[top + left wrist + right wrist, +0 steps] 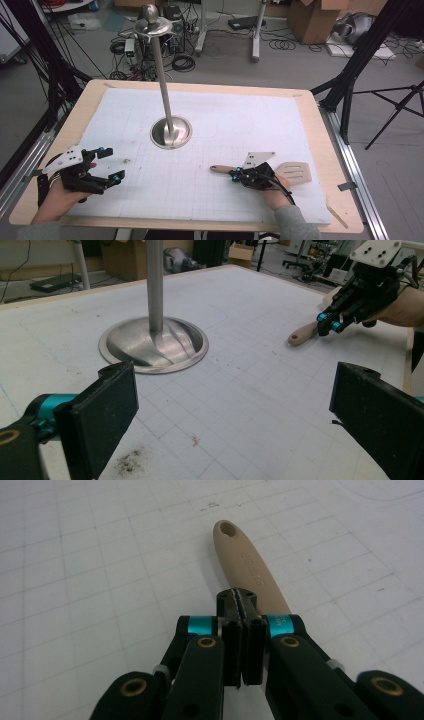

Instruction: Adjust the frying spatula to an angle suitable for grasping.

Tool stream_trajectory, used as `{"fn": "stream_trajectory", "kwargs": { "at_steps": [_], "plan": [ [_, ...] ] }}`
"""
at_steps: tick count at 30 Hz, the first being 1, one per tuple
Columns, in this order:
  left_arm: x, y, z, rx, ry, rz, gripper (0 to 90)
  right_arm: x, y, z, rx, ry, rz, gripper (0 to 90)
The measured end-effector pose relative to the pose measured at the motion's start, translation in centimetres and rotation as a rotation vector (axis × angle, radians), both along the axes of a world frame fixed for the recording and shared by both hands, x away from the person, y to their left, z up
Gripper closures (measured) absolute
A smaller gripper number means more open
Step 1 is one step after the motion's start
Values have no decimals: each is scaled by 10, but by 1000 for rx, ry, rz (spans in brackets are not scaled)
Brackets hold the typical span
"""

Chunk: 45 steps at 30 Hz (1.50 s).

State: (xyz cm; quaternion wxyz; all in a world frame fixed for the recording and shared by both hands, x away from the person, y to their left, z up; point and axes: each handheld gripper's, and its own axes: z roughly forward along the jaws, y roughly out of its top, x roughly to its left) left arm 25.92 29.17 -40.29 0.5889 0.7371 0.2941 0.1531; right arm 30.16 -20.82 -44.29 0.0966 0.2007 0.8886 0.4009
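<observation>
A wooden bench (327, 150) fills the scene, covered by a white gridded sheet (210, 170). Near the middle of the sheet stands a tall metal stand (165, 95), its round base (154, 345) flat on the grid and its thin pole rising straight up.

Toward your right side lies a wooden spatula (295, 172), its slotted blade pointing right and its handle (250, 565) pointing left toward the stand. Your right gripper (234, 174) sits over the handle, between blade and tip. Its jaws are pressed together, and in the right gripper view the handle runs on beyond them, with a hanging hole at its far end. Whether the closed jaws touch the wood is hard to judge; they look to be just above it.

Your left gripper (107, 165) rests at the left edge of the sheet, well apart from the spatula, its jaws spread wide around bare grid.
</observation>
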Motion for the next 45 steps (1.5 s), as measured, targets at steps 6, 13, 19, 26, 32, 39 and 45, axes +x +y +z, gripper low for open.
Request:
{"fn": "stream_trajectory", "kwargs": {
  "at_steps": [6, 13, 19, 26, 32, 39, 45],
  "plan": [
    [-3, 4, -1, 0, 4, 11, 59, 4, 11, -4, -13, -5, -8, 896],
    [-9, 8, -1, 1, 3, 26, 59, 13, 16, -4, -3, -17, -45, 899],
    [-15, 12, 0, 12, 1, 37, 59, 24, 16, -5, 18, -14, -92, 899],
    [-22, 18, 0, 12, 1, 55, 59, 34, 19, -4, 8, -3, -132, 899],
    [-26, 21, 1, 10, -3, 67, 59, 40, 20, -3, 1, 8, -153, 899],
    [-25, 20, 0, 14, 0, 63, 59, 48, 21, -2, -1, 12, -180, 899],
    [-23, 18, 0, 15, 3, 53, 59, 58, 22, -1, -7, 20, -203, 900]
  ]
}}
